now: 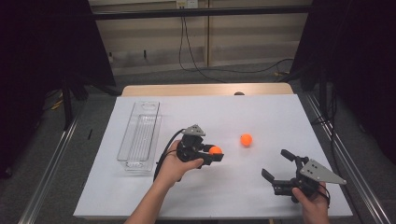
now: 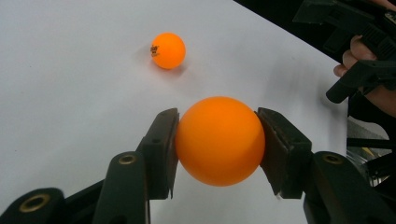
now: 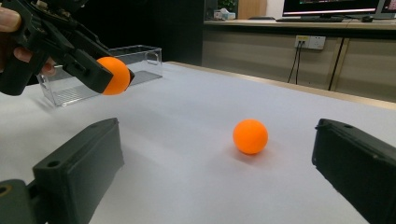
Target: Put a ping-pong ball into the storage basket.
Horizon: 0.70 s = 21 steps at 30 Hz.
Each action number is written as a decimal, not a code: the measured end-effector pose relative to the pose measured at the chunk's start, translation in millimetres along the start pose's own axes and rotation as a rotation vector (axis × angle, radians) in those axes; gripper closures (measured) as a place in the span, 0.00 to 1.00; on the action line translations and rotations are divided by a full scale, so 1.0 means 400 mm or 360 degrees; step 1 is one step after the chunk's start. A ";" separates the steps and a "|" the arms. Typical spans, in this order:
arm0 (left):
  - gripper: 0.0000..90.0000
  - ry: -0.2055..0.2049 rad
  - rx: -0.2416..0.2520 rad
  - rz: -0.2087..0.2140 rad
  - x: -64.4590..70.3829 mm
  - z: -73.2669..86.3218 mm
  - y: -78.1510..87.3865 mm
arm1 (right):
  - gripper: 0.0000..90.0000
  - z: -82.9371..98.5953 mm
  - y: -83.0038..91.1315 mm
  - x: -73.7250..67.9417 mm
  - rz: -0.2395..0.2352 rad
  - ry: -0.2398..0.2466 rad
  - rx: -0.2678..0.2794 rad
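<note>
high view | my left tongs (image 1: 215, 152) clamped on an orange ball (image 1: 215, 150), just right of the clear tray (image 1: 140, 135) | second ball (image 1: 246, 139) loose on the table (image 1: 280, 116), farther right | my right tongs (image 1: 277, 164) spread apart, holding nothing

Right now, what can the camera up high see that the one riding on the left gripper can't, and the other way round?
High view alone: the clear tray left of the left gripper, and the table edges. Left gripper view alone: dark print on the loose ball, and how the jaws press both sides of the held ball. Both show the two orange balls, the white table and the open right gripper.
</note>
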<state>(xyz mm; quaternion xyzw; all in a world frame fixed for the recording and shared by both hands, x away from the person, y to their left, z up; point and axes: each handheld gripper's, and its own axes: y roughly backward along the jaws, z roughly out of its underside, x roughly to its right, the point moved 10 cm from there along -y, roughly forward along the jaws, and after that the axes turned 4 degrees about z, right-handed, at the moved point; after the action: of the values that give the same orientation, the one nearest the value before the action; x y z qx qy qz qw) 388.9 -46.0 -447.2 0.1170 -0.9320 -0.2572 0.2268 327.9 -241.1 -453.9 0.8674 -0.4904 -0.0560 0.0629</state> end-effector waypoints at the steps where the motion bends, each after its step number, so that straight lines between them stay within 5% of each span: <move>1: 0.56 0.0000 -0.0001 0.0001 -0.001 -0.001 0.003 | 0.02 0.000 0.000 0.000 0.0000 0.0000 -0.0001; 21: 0.56 0.0027 0.0037 -0.0040 -0.022 -0.012 0.046 | 0.02 0.000 0.000 0.000 0.0002 0.0000 0.0000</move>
<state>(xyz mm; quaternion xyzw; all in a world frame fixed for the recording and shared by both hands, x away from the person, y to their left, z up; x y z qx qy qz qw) 397.2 -29.8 -436.9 0.1337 -0.9314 -0.2482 0.2302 327.9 -241.3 -454.0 0.8671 -0.4910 -0.0559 0.0630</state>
